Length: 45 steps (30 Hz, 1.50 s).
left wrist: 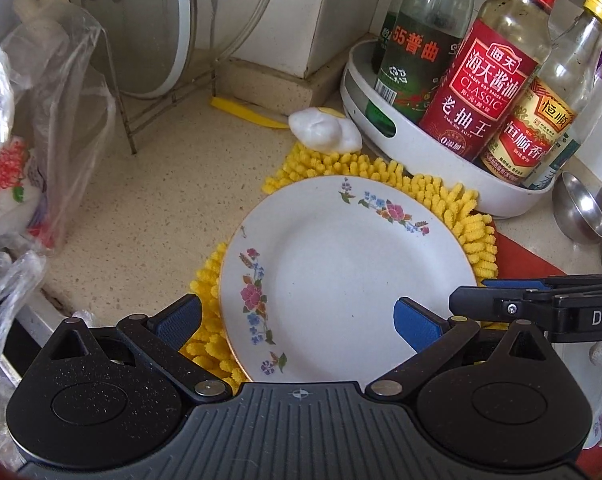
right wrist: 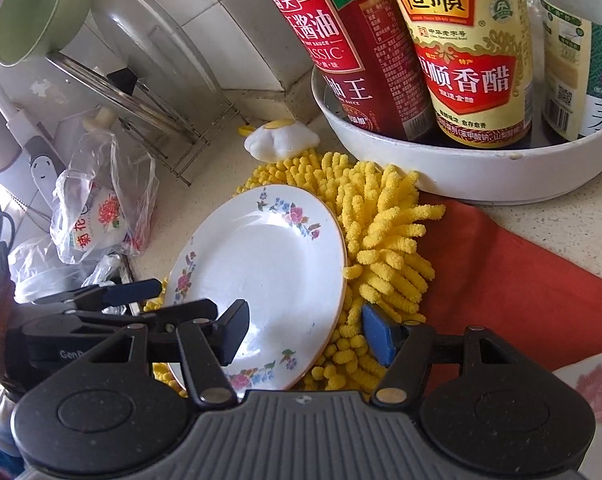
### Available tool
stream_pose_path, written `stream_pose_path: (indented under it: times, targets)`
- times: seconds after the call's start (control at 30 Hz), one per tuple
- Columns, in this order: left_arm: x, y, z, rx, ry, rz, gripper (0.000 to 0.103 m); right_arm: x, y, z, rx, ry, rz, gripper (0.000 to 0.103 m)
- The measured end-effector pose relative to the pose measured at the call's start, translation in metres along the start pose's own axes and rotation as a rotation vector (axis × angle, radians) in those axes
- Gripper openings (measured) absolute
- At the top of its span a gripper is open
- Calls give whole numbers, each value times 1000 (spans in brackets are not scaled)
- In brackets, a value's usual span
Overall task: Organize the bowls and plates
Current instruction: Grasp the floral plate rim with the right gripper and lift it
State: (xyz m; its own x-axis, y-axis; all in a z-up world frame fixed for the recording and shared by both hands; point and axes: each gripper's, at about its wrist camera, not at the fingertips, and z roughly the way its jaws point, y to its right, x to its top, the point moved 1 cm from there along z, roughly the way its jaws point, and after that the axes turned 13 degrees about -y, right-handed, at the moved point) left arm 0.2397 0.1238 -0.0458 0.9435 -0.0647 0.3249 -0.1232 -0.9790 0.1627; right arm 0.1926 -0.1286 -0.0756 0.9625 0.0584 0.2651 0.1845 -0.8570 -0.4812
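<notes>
A white plate with flower prints (left wrist: 341,272) lies on a yellow chenille mat (left wrist: 473,224) on the counter; it also shows in the right wrist view (right wrist: 269,276). My left gripper (left wrist: 297,322) is open just above the plate's near edge, its fingers straddling the left rim. My right gripper (right wrist: 305,332) is open over the plate's right rim, one finger above the plate and one above the mat (right wrist: 385,240). Its fingers enter the left wrist view from the right (left wrist: 541,304). Both are empty.
A white round tray (left wrist: 433,148) holds sauce bottles (left wrist: 477,92) behind the mat. A wire rack with pot lids (left wrist: 149,40) stands at the back left. Plastic bags (left wrist: 29,152) lie at the left. Metal ladles (left wrist: 581,212) and a red cloth (right wrist: 513,276) are at the right.
</notes>
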Motion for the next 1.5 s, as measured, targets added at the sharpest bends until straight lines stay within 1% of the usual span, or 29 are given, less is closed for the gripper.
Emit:
stream_pose_path:
  times: [0.1,0.37,0.43,0.53,0.6,0.7,0.73,0.8,0.9,1.0,1.2,1.33,1.4,1.47,1.5]
  targets:
    - [1,2,2,-17,-6,13,103,2,-2,-1,22,8,-7,61]
    - [5,2,9,-49,-32,8,103,6,-5,-3,16,10,-18,62]
    - [6,2,9,-54,-34,8,103,7,-7,-8,7,29,-35,61]
    - [8,0,8,-57,-32,4,103,9,-10,-20,27,80,-31,62]
    - [9,-1,7,-67,-32,0,103,12,-13,-19,44,64,-56,62]
    - [9,-1,9,-64,-40,-1,103,13,-13,-7,8,26,-54,62]
    - [8,0,9,-66,-42,0,103,12,-12,-4,3,13,-48,64]
    - [7,1,10,-67,-45,5,103,11,-13,0,-8,4,-54,64]
    - [7,4,12,-69,-51,6,103,12,-9,4,0,-22,-47,64]
    - [8,7,16,-56,-58,16,103,14,-6,11,16,-37,-38,64]
    - [10,15,21,-1,-63,52,103,16,-6,16,29,-46,-60,66]
    - [12,19,24,34,-60,76,103,17,0,18,65,-51,-70,67]
    - [12,19,24,37,-60,78,103,17,5,17,96,-53,-67,67]
    - [12,19,24,40,-57,76,103,15,6,17,104,-45,-63,67]
    - [11,20,24,46,-53,76,103,15,5,17,102,-39,-61,69]
